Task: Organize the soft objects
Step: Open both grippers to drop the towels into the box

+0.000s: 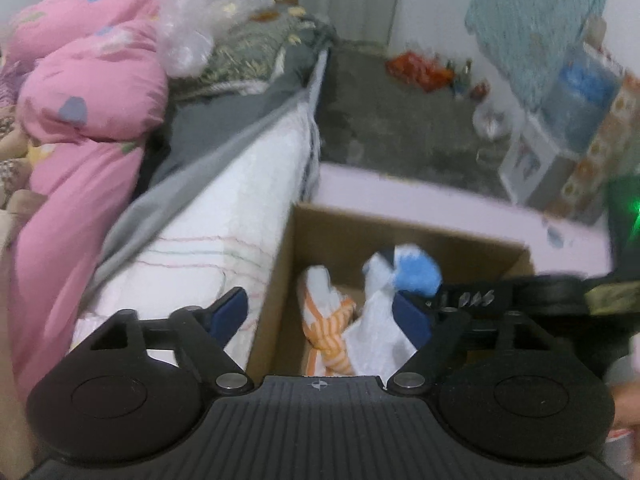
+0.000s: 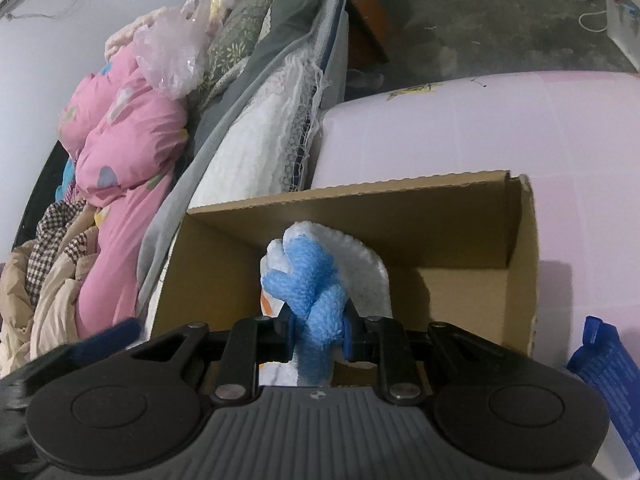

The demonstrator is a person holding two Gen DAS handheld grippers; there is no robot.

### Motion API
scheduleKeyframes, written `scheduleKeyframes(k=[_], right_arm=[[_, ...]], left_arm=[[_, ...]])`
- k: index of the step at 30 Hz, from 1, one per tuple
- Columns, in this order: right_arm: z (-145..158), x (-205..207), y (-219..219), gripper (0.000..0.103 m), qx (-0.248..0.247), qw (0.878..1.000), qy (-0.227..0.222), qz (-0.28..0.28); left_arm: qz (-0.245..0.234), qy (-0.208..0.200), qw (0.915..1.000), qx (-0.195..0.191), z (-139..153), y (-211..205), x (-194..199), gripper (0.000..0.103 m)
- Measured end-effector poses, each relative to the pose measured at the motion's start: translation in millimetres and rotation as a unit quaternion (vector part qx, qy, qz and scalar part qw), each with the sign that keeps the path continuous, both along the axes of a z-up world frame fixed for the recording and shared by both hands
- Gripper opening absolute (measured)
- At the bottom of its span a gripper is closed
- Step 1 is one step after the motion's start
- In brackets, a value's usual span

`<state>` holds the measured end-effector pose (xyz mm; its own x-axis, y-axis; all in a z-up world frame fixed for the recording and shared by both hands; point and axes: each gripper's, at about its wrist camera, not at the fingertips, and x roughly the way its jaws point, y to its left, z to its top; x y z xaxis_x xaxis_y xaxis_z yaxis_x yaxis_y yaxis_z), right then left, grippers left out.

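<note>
An open cardboard box (image 1: 360, 232) stands on a pale pink surface beside the bed. Inside it lies a knotted orange-and-white striped cloth (image 1: 328, 328). My left gripper (image 1: 320, 314) hangs above the box's left side, open, with nothing pressed between its blue pads; the striped cloth lies below them. My right gripper (image 2: 318, 330) is shut on a knotted blue-and-white cloth (image 2: 308, 280) and holds it over the box (image 2: 440, 220). In the left wrist view that blue-and-white cloth (image 1: 416, 276) shows at the right, just above the box floor.
A bed with a white mattress (image 1: 240, 208) presses against the box's left wall. A pink quilt (image 1: 80, 100), plastic bags and other bedding are piled on it. A blue packet (image 2: 608, 368) lies right of the box. Grey concrete floor (image 1: 400, 120) with clutter lies beyond.
</note>
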<state>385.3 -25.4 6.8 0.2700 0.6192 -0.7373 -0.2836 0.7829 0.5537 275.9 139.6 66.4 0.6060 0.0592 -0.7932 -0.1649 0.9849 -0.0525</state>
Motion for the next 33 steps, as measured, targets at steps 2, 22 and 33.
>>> scheduleKeyframes(k=[2, 22, 33], right_arm=[[-3, 2, 4, 0.044, -0.002, 1.0, 0.005, 0.005], [-27, 5, 16, 0.089, 0.037, 0.998, 0.046, 0.005], [25, -25, -26, 0.089, 0.106, 0.994, -0.022, -0.023]], left_arm=[[0.009, -0.022, 0.9996, -0.014, 9, 6, -8, 0.101], [0.046, -0.051, 0.994, -0.085, 17, 35, -37, 0.102], [0.042, -0.094, 0.9922, -0.069, 42, 20, -70, 0.102]])
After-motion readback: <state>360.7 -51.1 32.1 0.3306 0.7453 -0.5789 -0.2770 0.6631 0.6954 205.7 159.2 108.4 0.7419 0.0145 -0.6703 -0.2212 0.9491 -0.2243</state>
